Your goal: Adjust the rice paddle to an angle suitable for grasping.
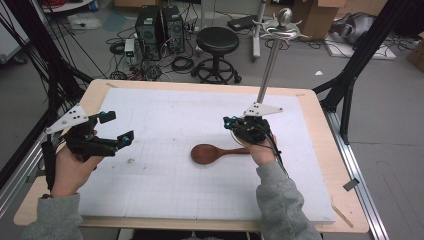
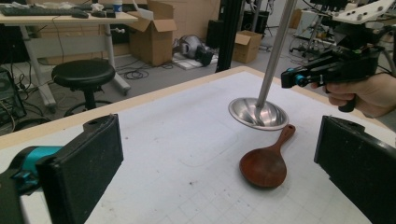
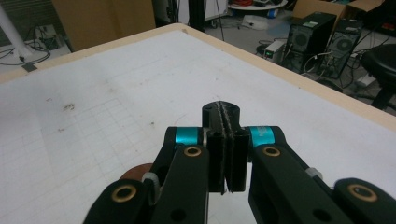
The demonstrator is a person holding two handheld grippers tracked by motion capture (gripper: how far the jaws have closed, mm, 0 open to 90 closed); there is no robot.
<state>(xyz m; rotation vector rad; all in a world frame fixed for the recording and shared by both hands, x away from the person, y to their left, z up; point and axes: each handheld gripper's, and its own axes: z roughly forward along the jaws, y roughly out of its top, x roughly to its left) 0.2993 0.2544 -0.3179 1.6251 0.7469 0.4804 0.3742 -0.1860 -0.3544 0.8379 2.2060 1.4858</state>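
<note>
Both right gripper (image 3: 226, 154) fingers pinch the ladle (image 2: 258, 113) handle; left gripper (image 2: 210, 163) fingers gape wide, empty.

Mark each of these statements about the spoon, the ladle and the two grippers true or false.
1. The left gripper has its jaws wide apart with nothing between them. True.
2. The wooden spoon lies in the steel ladle's bowl. False: it lies flat on the white mat, beside the bowl.
3. The right gripper has its jaws open. False: the pads meet, shut, with nothing seen between them.
4. The steel ladle stands with its handle pointing up. True.
5. The spoon is blue plastic. False: it is reddish-brown wood.
</note>
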